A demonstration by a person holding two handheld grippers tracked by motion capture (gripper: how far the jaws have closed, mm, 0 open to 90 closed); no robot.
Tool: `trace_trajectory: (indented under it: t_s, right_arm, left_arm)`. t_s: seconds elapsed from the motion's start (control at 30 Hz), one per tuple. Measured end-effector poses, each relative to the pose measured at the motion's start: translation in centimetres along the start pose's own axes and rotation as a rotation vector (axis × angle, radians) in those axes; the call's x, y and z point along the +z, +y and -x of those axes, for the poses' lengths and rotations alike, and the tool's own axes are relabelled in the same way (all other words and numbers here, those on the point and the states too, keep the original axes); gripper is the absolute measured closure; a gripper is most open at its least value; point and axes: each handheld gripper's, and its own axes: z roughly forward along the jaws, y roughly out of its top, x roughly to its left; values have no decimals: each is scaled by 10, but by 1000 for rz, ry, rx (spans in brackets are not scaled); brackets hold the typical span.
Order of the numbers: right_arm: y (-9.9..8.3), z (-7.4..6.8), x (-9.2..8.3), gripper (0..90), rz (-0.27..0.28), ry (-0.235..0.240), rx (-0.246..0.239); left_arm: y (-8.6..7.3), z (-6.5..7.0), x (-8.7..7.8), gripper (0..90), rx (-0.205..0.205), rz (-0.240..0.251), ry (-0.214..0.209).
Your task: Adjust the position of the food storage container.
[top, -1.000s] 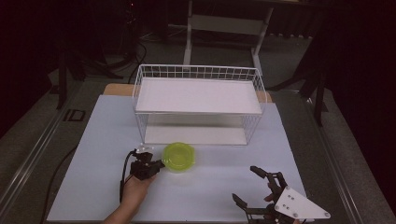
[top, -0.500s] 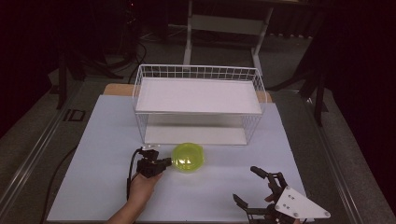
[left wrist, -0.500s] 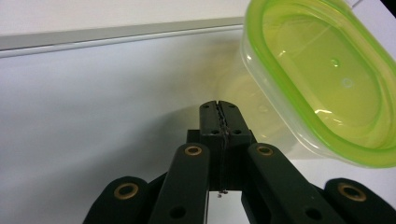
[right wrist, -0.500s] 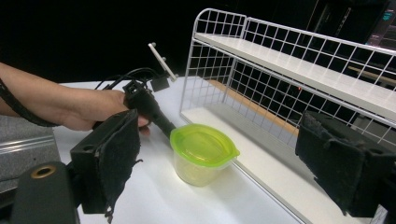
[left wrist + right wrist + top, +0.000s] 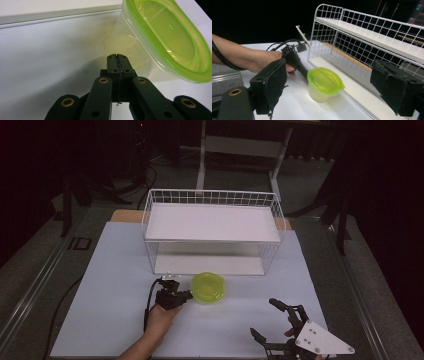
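A clear tub with a yellow-green lid (image 5: 209, 287) stands upright on the white table, just in front of the wire rack. My left gripper (image 5: 182, 296) lies low on the table to its left, held by a hand. Its jaws are shut, and in the left gripper view the tips (image 5: 117, 58) rest against the tub's clear wall (image 5: 130, 47) below the lid rim. My right gripper (image 5: 263, 316) hovers at the table's front right, open and holding nothing. Between its two black pads (image 5: 274, 82) I see the tub (image 5: 324, 83) farther off.
A white wire rack (image 5: 212, 222) with an upper and a lower shelf stands at the back middle of the white table (image 5: 110, 285). The left gripper's black cable (image 5: 148, 302) loops beside the hand. Dark floor and stands surround the table.
The left gripper has slid right and slightly toward the rack, jaws shut, and the tub has moved the same way ahead of it. The right gripper has barely moved.
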Motion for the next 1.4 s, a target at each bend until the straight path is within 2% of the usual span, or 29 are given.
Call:
trace_trajectory:
  t_s: [0.37,0.47,0.5,0.53,0.57,0.6,0.67,0.73,0.77,0.83,0.9,1.03,1.07,1.1,1.17,1.2,1.23,1.27,1.33,1.37,1.4]
  right_arm:
    - [-2,-2,3,137,-16,12,-11]
    - [-2,-2,3,137,-20,14,-14]
    - [-3,-2,3,137,-21,14,-13]
    - [-3,-2,3,137,-23,14,-12]
    - [-3,-2,3,137,-23,14,-11]
    - [-3,-2,3,137,-23,14,-11]
    - [-3,-1,3,138,-26,13,-13]
    - [-3,-1,3,137,-25,13,-13]
    - [-4,-1,4,137,-27,10,-14]
    - [-4,-1,4,137,-29,10,-13]
    - [-4,-1,4,137,-30,5,-14]
    - [-4,0,4,138,-35,-3,-16]
    - [-4,0,4,138,-35,-3,-16]
    - [-4,0,5,138,-37,-3,-8]
    - [-4,1,5,138,-39,0,-2]
    - [-4,1,6,138,-37,2,7]
    - [-4,1,6,137,-38,1,9]
    - [-4,1,6,138,-39,0,8]
    - [-4,1,7,137,-40,1,10]
    - [-4,1,7,137,-43,2,13]
    - [-4,1,8,138,-52,-3,11]
  left_arm:
    - [7,16,19,900,15,-26,-21]
    - [8,19,26,900,31,-35,-29]
    - [8,21,27,900,57,-36,-29]
    - [8,21,27,900,57,-36,-29]
    - [8,22,27,900,84,-40,-10]
    - [8,22,27,900,84,-40,-10]
    - [7,19,20,900,91,-33,-1]
    - [6,17,17,900,85,-29,-3]
    - [6,12,9,899,68,-19,-5]
    - [5,10,4,899,68,-14,-7]
    - [3,8,-7,897,65,10,-23]
    - [-2,10,-31,849,143,45,-32]
    - [-2,10,-31,823,143,45,-32]
    - [-4,11,-49,801,174,80,-48]
    - [-5,11,-55,787,187,90,-52]
    - [-6,11,-60,727,191,103,-77]
    - [-6,12,-65,711,199,112,-90]
    - [-8,12,-73,654,214,128,-147]
    - [-8,14,-77,639,227,136,-164]
    - [-9,16,-81,601,243,149,-168]
    - [-9,19,-84,516,262,156,-175]
